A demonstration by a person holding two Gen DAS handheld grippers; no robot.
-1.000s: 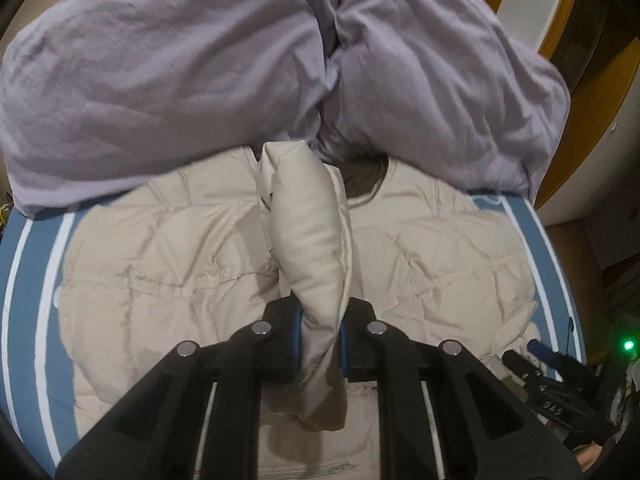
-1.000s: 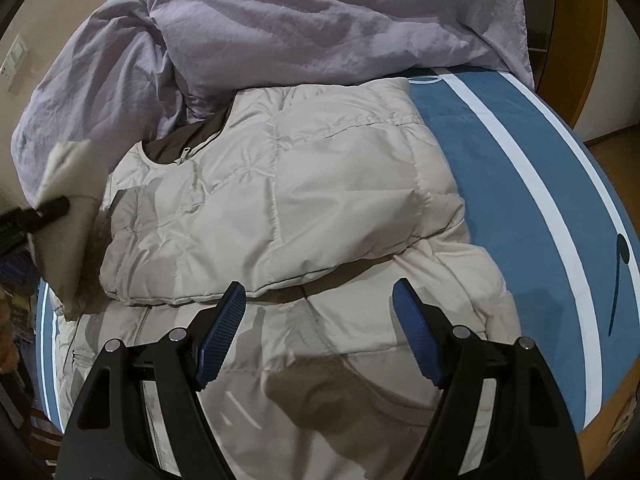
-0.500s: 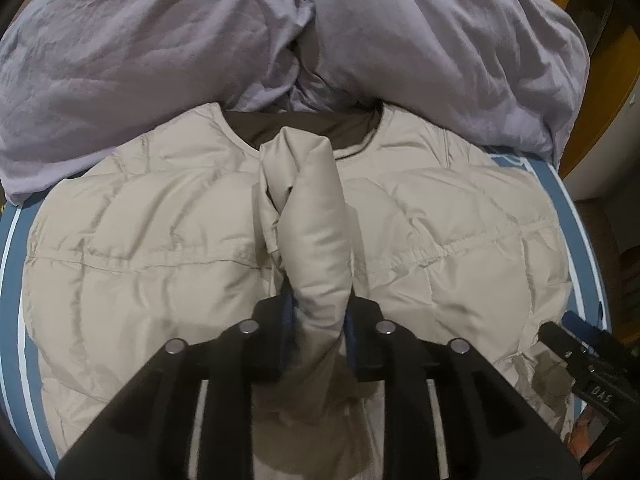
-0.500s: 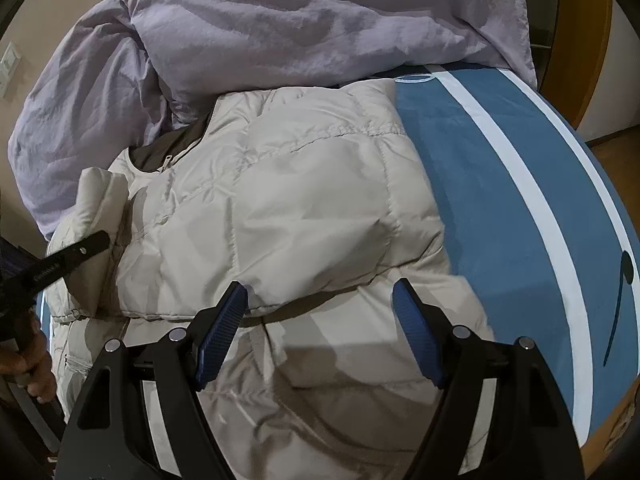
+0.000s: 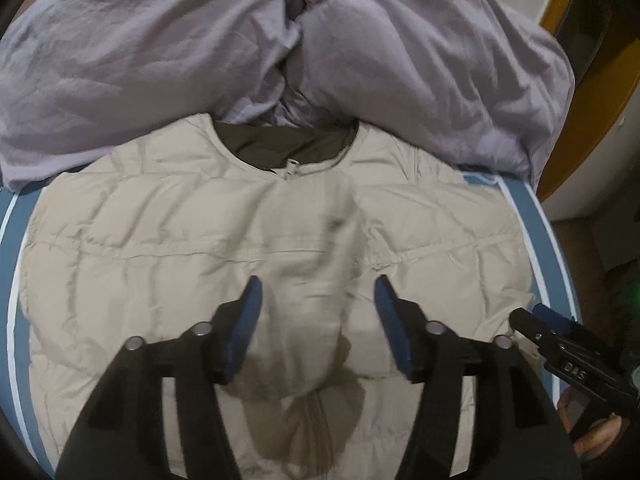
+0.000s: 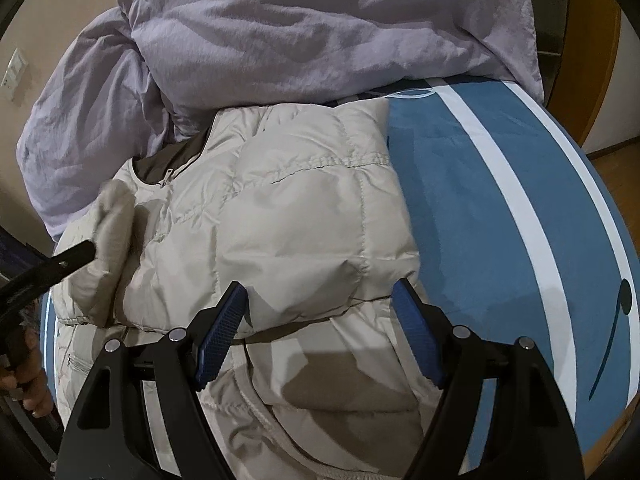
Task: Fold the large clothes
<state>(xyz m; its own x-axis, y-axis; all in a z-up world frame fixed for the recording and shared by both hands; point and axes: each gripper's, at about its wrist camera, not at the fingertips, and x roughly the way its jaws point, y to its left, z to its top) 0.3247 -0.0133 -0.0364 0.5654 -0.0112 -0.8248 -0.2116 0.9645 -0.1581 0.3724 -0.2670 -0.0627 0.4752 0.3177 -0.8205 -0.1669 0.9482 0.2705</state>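
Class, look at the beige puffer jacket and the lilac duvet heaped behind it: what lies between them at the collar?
Nothing. In the left wrist view the jacket has its dark-lined collar right against the duvet; no blue bedding shows between.

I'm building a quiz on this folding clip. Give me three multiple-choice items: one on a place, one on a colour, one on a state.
1. Where does the duvet lie?
A. beyond the jacket's collar
B. under the jacket
C. on the floor

2. What colour is the jacket?
A. red
B. beige
C. black

3. How do the right hand-held gripper's jaws stand?
A. shut on the sleeve
B. shut on the duvet
C. open, empty

Answers: 1 A, it bunches past the collar; 2 B, pale beige quilting; 3 C, its pads stand apart above the jacket.
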